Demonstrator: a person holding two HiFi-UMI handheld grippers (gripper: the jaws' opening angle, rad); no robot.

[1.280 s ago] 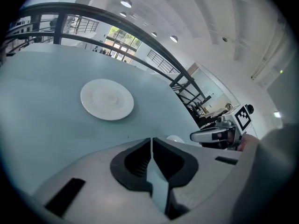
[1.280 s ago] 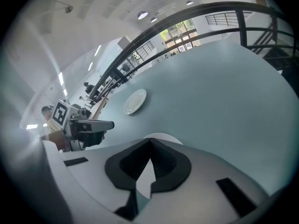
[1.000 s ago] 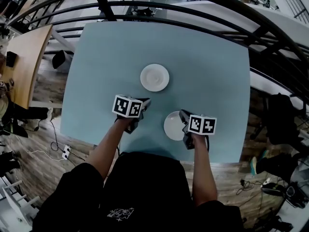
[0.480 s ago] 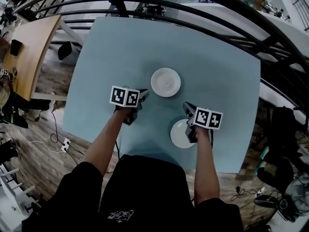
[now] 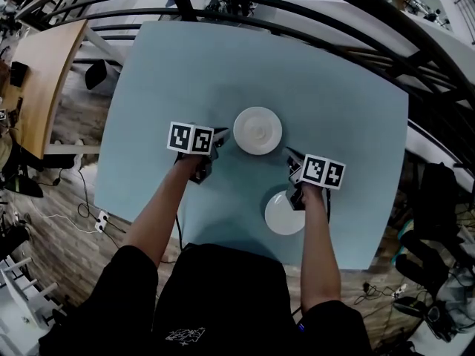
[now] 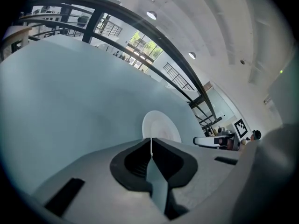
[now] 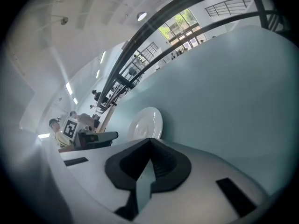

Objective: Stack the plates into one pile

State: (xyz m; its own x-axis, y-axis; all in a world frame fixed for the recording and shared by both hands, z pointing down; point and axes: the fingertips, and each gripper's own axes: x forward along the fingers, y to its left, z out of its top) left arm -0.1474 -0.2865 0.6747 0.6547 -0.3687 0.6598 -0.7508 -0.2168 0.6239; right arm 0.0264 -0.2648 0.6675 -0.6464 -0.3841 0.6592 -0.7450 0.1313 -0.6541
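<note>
The left tongs (image 6: pixel 151 141) were pressed together, their dark pads meeting along a thin seam with nothing gripped between them. The right tongs (image 7: pixel 149 140) were likewise closed tight and held nothing. Both pointed away from the person and sloped down toward the bench (image 5: pixel 334 87).

The far plate (image 5: pixel 257 130) lay flat on the bench between the two tips. The left tongs sat just beside its left rim, and whether they touched it could not be told. The right tongs' tip was near the plate's near right edge, a little apart from it. In each gripper view this plate showed just beyond the closed tips, with the other tongs off to one side.

The near plate (image 5: pixel 280 218) rested flat on the bench behind the right tongs, toward the person, partly covered by the right hand (image 5: pixel 300 197). The two plates lay apart, not stacked.

Both plates were round, plain white and shallow, each with a faint ring around a bare centre.

The bench top was a pale blue-green sheet, and a dark curved railing (image 5: pixel 312 6) ran along its far side.
</note>
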